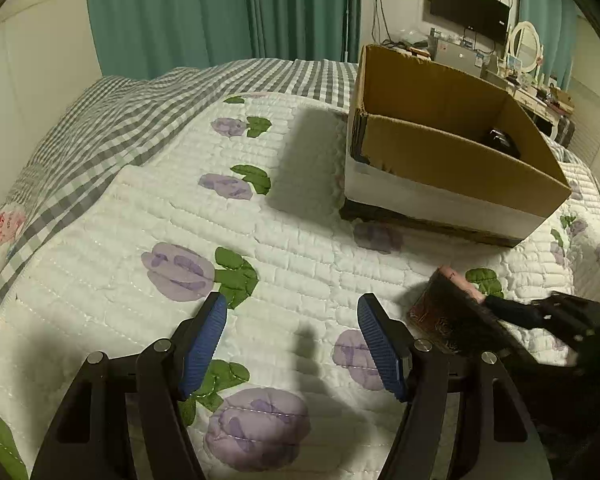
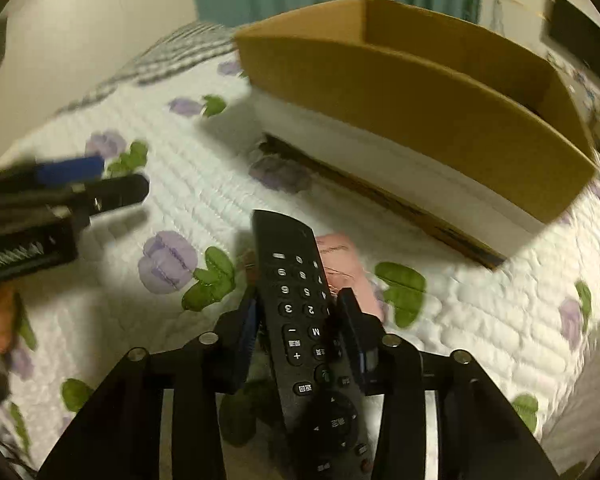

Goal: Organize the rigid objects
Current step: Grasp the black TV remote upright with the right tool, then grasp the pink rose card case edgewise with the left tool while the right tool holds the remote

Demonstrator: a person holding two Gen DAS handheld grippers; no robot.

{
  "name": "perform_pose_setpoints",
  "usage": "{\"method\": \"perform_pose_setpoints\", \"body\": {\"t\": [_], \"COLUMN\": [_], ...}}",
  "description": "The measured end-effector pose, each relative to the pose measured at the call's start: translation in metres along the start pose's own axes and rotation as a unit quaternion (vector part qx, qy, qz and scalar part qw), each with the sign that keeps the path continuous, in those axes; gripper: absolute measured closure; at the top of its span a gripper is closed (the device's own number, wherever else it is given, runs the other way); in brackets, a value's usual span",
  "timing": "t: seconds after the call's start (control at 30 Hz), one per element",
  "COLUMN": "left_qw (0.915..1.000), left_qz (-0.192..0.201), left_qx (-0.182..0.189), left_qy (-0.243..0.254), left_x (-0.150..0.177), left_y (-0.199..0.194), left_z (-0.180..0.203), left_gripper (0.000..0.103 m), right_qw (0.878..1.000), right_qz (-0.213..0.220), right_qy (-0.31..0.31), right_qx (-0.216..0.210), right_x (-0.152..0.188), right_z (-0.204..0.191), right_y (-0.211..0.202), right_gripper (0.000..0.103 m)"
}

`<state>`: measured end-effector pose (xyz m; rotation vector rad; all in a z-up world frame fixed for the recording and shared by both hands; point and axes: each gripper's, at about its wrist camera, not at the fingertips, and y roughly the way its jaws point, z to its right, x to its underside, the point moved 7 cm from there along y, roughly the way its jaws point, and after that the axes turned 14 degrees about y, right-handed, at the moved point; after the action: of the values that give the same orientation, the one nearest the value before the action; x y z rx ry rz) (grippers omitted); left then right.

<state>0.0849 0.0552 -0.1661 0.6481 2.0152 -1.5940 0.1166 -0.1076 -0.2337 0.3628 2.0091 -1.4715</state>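
The bed (image 1: 284,240), under a white quilt printed with purple flowers, filled both views; its left side fell away under a grey checked blanket (image 1: 112,120), and a wide stretch of bare quilt lay open in front of the left tool (image 1: 292,332). The cardboard box (image 1: 460,168) stood open-topped on the far right part of the bed, its near wall facing the tools, with a small dark object (image 1: 502,140) inside that I could not identify. Clear quilt ran between the box and both tools.

The left tool stood wide open above the quilt with nothing between its blue pads. The right tool (image 2: 300,316) was closed on the black remote control (image 2: 300,300), its pads pressing both long sides, the remote's far end pointing toward the box. Beneath it lay a pink item (image 2: 340,256) on the quilt; in the left wrist view a patterned dark cover (image 1: 440,316) showed there too, so it might have been a book, though I could not tell.

The remote's keys showed numerals, "M", plus and minus; the other markings were too small to read.
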Motion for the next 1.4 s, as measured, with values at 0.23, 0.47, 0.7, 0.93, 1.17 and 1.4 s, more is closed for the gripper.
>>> {"method": "perform_pose_setpoints", "body": {"t": [0.23, 0.47, 0.7, 0.93, 1.17, 1.4], "left_qw": [0.9995, 0.9980, 0.9878, 0.9820, 0.9733, 0.9749], "left_qz": [0.002, 0.006, -0.021, -0.049, -0.078, -0.050], "left_qx": [-0.017, 0.001, 0.081, 0.112, 0.121, 0.124], "left_qy": [0.028, 0.063, 0.132, 0.144, 0.179, 0.178], "left_x": [-0.002, -0.013, -0.014, -0.014, -0.015, -0.025], "left_y": [-0.003, -0.004, 0.024, 0.050, 0.076, 0.076], "left_z": [0.012, 0.048, 0.113, 0.125, 0.136, 0.133], "left_gripper": [0.032, 0.032, 0.032, 0.028, 0.020, 0.024], "right_qw": [0.998, 0.992, 0.987, 0.987, 0.988, 0.989], "right_qz": [0.040, 0.072, 0.068, 0.051, 0.040, 0.032], "right_qy": [0.051, 0.098, 0.142, 0.148, 0.147, 0.136], "right_qx": [0.010, 0.042, 0.038, 0.037, 0.041, 0.054], "right_x": [-0.004, -0.009, -0.014, -0.013, -0.011, -0.007], "right_z": [0.027, 0.066, 0.090, 0.093, 0.093, 0.091], "right_y": [-0.040, -0.074, -0.077, -0.066, -0.059, -0.053], "right_gripper": [0.083, 0.083, 0.083, 0.082, 0.082, 0.082]}}
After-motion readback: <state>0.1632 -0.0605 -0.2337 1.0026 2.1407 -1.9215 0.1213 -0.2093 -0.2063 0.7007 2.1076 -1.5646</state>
